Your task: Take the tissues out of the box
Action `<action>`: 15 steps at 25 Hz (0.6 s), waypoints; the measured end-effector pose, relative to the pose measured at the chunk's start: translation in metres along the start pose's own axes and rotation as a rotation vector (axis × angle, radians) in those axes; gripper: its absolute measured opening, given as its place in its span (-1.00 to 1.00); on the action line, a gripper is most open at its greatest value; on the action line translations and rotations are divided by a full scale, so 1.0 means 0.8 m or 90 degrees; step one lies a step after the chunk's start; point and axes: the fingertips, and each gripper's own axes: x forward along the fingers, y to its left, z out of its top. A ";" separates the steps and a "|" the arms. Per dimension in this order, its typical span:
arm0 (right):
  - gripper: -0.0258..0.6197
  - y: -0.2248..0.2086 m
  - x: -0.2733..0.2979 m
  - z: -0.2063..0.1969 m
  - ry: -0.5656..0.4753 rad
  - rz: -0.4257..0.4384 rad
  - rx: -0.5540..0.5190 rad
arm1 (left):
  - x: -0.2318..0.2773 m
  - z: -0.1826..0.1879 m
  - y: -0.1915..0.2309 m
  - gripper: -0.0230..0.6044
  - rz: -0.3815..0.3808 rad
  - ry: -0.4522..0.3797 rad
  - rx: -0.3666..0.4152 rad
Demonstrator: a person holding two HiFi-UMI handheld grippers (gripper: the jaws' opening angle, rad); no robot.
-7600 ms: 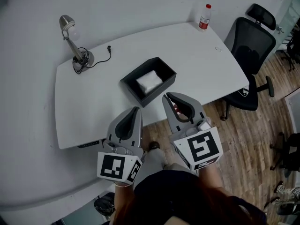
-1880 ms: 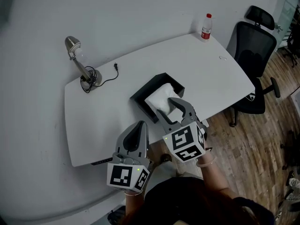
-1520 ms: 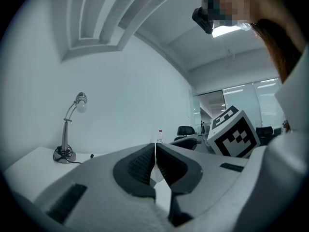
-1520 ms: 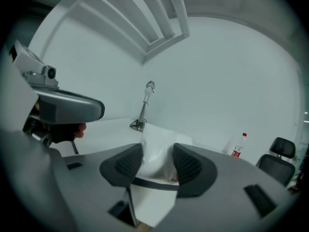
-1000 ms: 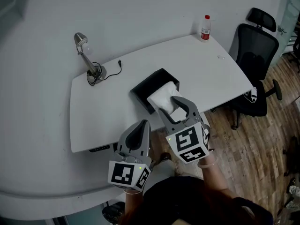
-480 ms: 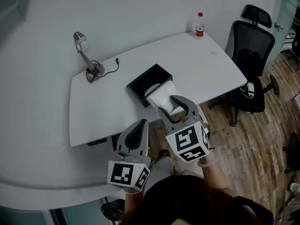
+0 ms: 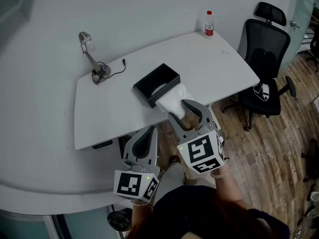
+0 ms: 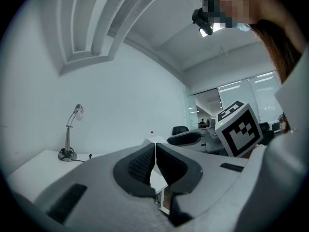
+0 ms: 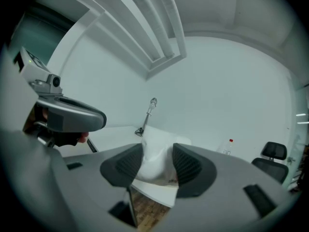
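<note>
The black open box (image 7: 154, 81) stands on the white table (image 7: 114, 118) near its front edge. My right gripper (image 7: 188, 117) is shut on a white pack of tissues (image 7: 172, 99), holding it above the table's front edge just nearer than the box. In the head view the pack's far end still overlaps the box's near rim. In the right gripper view the white tissues (image 9: 153, 153) fill the gap between the ribbed pads (image 9: 187, 166). My left gripper (image 7: 147, 133) hangs lower left of the box, off the table. Its jaws (image 8: 155, 161) are shut with nothing between them.
A desk lamp (image 7: 90, 54) with a loose cord stands at the table's far left. A red-capped bottle (image 7: 209, 23) sits at the far right corner. A black office chair (image 7: 265, 49) is beside the table's right end, on wooden floor (image 7: 269, 153).
My right gripper has drawn back toward the person with the tissue pack, which has come out of the box past its near rim. The left gripper drew back too.
</note>
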 end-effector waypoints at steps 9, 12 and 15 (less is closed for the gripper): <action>-0.28 0.015 -0.041 0.010 -0.034 0.001 0.002 | -0.026 0.003 -0.027 -0.84 0.001 -0.003 0.011; -0.28 0.020 -0.054 0.013 -0.042 0.005 0.004 | -0.035 0.004 -0.034 -0.84 0.004 -0.004 0.013; -0.28 0.023 -0.067 0.014 -0.046 0.003 0.003 | -0.044 0.006 -0.041 -0.84 0.007 -0.006 0.015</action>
